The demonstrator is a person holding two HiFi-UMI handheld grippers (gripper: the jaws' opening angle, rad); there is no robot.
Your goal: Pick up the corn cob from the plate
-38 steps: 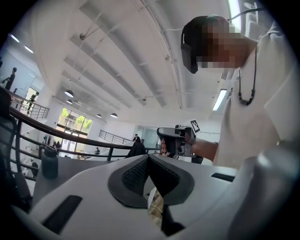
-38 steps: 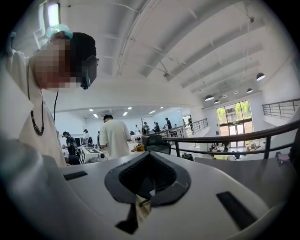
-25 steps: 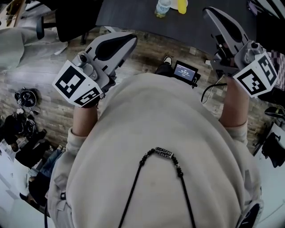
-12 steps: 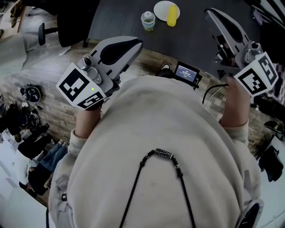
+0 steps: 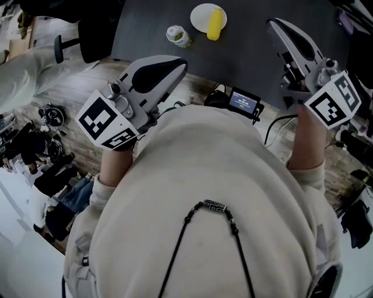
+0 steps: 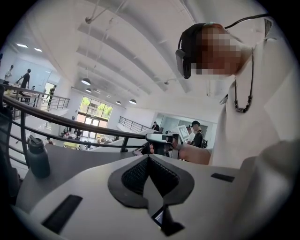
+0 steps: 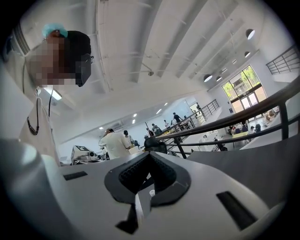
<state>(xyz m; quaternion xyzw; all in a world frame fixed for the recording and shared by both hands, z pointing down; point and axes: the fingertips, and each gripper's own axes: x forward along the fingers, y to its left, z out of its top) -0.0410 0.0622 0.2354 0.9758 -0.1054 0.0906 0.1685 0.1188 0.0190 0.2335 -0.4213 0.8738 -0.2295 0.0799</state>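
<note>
Wood-plank floor (image 5: 70,93) on the left, dark gear strewn along it. The left gripper (image 5: 178,63) sits by the near edge of the dark grey table (image 5: 145,29), jaws pressed together, empty. On the tabletop there's a small jar (image 5: 178,36), then the white plate (image 5: 200,17) carrying the yellow corn cob (image 5: 215,24). The right gripper (image 5: 274,24) is clamped on nothing too, apart from the plate.

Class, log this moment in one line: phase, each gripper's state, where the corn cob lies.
phase: pre-grasp | left gripper: shut, empty | right gripper: shut, empty | corn cob: on plate, untouched
</note>
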